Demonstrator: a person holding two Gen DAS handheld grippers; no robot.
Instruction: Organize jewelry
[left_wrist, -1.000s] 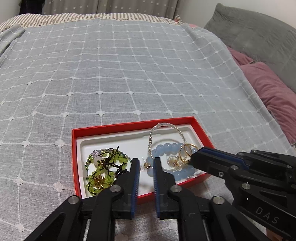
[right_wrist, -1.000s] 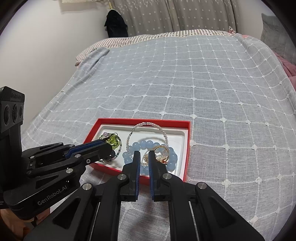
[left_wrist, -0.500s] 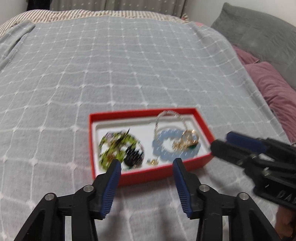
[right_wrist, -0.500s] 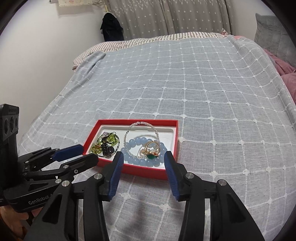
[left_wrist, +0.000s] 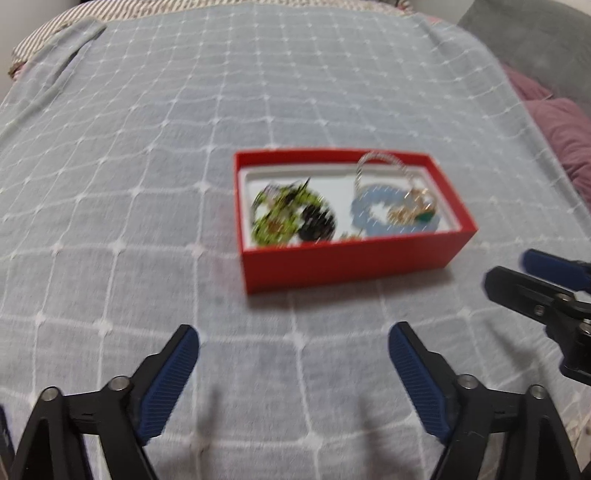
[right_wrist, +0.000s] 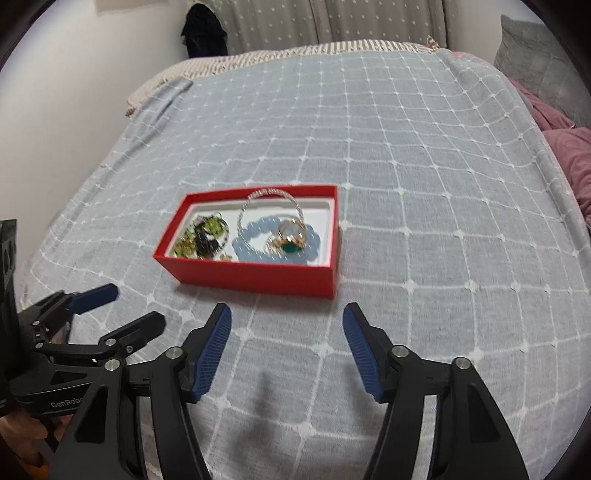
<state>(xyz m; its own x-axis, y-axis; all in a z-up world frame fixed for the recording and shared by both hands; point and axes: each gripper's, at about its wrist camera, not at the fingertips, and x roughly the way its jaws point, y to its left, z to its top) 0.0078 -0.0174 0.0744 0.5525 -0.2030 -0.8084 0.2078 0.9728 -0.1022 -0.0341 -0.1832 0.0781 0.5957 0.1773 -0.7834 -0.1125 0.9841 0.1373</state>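
Note:
A red box (left_wrist: 347, 264) (right_wrist: 255, 275) with a white lining sits on the bed. It holds a green bead bracelet (left_wrist: 284, 208) (right_wrist: 207, 232), a pale blue bead bracelet (left_wrist: 369, 218) (right_wrist: 258, 243), a thin silver chain (right_wrist: 269, 199) and a gold ring with a green stone (right_wrist: 290, 242). My left gripper (left_wrist: 293, 339) is open and empty, short of the box's near wall. My right gripper (right_wrist: 287, 317) is open and empty, just short of the box. Each gripper shows in the other's view: the right one (left_wrist: 517, 269) and the left one (right_wrist: 122, 306).
The bed has a grey-blue grid-pattern cover (right_wrist: 406, 166). Purple and grey pillows (left_wrist: 554, 122) lie at its right edge. A white wall (right_wrist: 74, 92) runs along the left side, and curtains (right_wrist: 332, 22) hang behind the bed.
Both grippers have opened wide from almost shut and pulled back from the box toward me. The jewelry stays in the box.

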